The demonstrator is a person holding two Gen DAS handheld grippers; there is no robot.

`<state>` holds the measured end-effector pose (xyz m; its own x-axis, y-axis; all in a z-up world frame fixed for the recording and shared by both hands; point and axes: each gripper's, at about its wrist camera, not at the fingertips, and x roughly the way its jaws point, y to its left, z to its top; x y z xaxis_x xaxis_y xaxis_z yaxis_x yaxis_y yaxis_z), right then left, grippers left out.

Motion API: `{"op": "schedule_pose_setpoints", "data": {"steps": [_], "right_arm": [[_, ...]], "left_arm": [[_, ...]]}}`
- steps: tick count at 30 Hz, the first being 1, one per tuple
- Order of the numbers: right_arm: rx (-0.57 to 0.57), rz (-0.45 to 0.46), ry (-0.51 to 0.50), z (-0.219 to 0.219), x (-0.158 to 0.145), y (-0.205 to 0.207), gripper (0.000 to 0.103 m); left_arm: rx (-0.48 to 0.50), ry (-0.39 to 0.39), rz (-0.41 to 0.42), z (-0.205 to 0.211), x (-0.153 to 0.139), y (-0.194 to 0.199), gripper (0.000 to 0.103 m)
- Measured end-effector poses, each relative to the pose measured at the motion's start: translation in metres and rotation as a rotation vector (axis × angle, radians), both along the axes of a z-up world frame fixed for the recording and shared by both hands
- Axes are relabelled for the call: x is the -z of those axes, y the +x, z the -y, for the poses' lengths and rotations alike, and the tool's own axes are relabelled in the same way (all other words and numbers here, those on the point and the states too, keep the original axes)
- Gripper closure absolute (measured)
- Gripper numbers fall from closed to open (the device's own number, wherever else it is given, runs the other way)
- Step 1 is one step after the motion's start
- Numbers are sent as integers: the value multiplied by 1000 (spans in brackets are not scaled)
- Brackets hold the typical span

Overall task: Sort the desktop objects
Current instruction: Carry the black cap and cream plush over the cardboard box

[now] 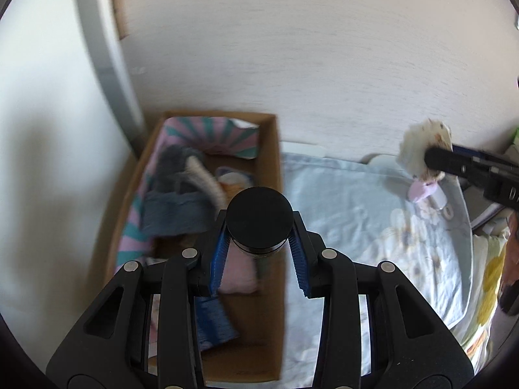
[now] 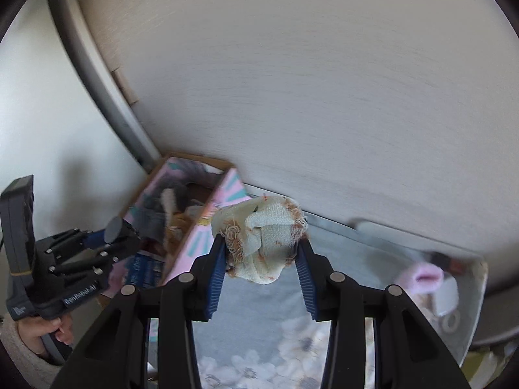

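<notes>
We are well into the sort, as far as we can judge. The box (image 1: 246, 334) at the left, against the wall, already holds a heap: a pink and teal cloth (image 1: 211, 136), grey fabric (image 1: 176, 207), a blue packet (image 1: 214, 324) and smaller bits we cannot name. To its right the blue sheet (image 1: 350, 214) lies mostly bare; only a pink item (image 2: 425, 277) and some small white pieces (image 2: 449, 304) remain at its far right corner.

Both hands carry loads. Our left gripper (image 1: 259, 236) has its jaws clenched on a black-capped jar (image 1: 258, 217), held above the box's near right side. Our right gripper (image 2: 261, 248) has its jaws clenched on a frayed rag (image 2: 259, 236), in the air above the sheet, right of the box. Neither is dropped in yet; then the corner items are left.
</notes>
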<state>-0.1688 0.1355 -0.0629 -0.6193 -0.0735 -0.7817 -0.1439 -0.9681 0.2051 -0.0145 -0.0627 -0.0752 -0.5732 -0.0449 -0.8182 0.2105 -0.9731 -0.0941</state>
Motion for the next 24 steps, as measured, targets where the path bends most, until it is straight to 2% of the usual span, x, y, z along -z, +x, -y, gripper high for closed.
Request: {"op": "schedule_pose_setpoints", "data": {"steps": [10,16,21,24], "right_arm": [[-226,60,-10,81,13,-70,65],[-293,90,-26,106,19,-90,65],[-340,144,13,120,28,-103,65],[-356,168,11,128,37,-110,65]], "left_arm": [[-66,25,27,42,16,21,71],[-67,42,39,48,23,28,71],[-61,72,58,60,29,34,71],[-58,62,70,63,36,35,71]]}}
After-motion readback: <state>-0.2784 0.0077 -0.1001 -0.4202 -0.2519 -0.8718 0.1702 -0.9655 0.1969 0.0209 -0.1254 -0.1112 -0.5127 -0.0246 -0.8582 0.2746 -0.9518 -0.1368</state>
